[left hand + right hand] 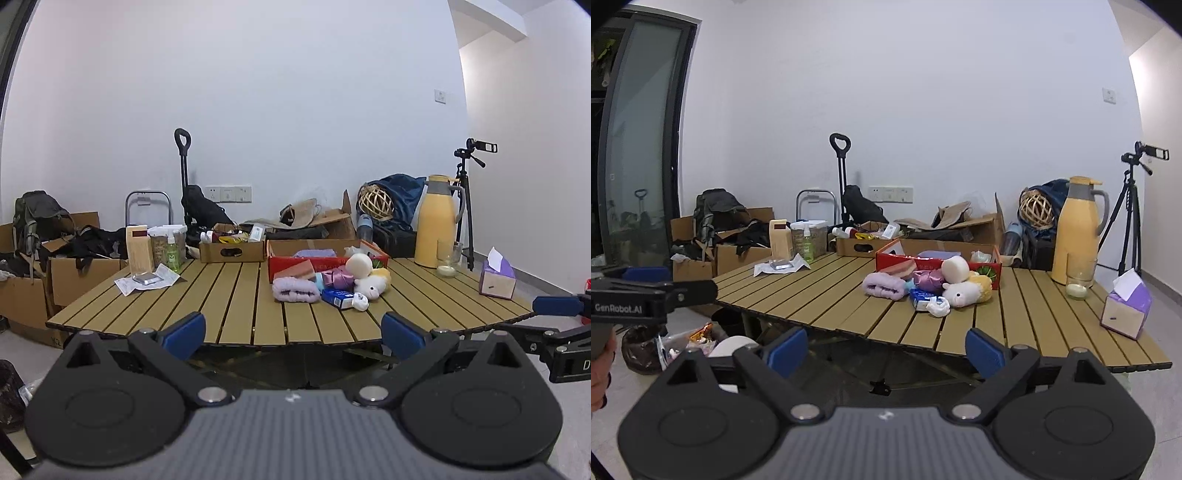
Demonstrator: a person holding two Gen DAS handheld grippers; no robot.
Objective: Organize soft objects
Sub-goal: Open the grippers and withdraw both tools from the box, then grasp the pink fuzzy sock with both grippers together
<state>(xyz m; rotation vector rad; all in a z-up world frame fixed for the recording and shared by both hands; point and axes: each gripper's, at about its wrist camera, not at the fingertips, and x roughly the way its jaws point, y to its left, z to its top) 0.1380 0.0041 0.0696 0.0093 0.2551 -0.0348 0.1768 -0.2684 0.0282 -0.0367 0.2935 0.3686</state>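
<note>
A slatted wooden tabletop is being used as the carrying surface. Near its middle a heap of soft things is lying — a rolled lilac towel, a white plush toy and a blue packet, touching one another. Just behind the heap a red box is standing. Toward the right side a yellow jug, a glass and a tissue box are being carried — toward the left, a green spray bottle and a sheet of paper.
</note>
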